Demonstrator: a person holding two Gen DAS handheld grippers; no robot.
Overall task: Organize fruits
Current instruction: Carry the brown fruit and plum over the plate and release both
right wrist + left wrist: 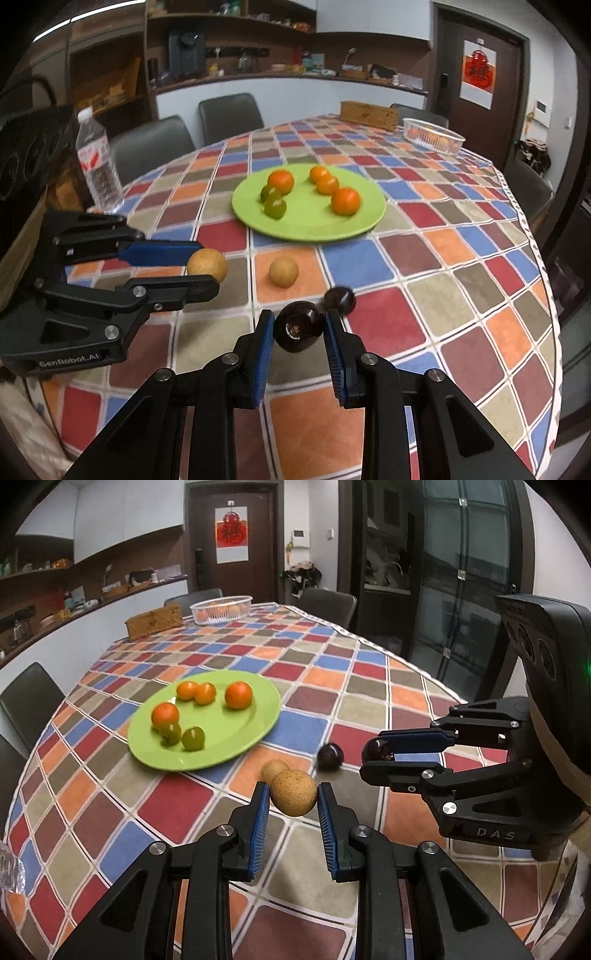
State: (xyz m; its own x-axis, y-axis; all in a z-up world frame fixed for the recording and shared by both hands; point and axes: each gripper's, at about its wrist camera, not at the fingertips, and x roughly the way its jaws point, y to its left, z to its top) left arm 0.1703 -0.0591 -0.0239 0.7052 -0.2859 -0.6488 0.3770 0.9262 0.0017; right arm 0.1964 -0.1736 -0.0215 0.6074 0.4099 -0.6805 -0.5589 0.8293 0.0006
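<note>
Fruits split: four oranges (238, 695) and two green fruits (192, 738) on green plate (221, 753); near plate's front edge lie one brown fruit (283, 272) and one dark plum (340, 297) on checkered tablecloth (424, 317). Left gripper (293, 798) clamps brown pear (294, 792), right gripper (299, 326) clamps second dark plum (298, 326), both short of plate

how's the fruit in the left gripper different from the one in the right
The brown fruit in the left gripper is tan and matte with a speckled skin; the dark fruit in the right gripper is deep purple, almost black, and glossy. The brown fruit looks somewhat larger in its jaws than the dark fruit does. Both are roundish, clamped between blue pads, and each has a loose twin left on the tablecloth.
</note>
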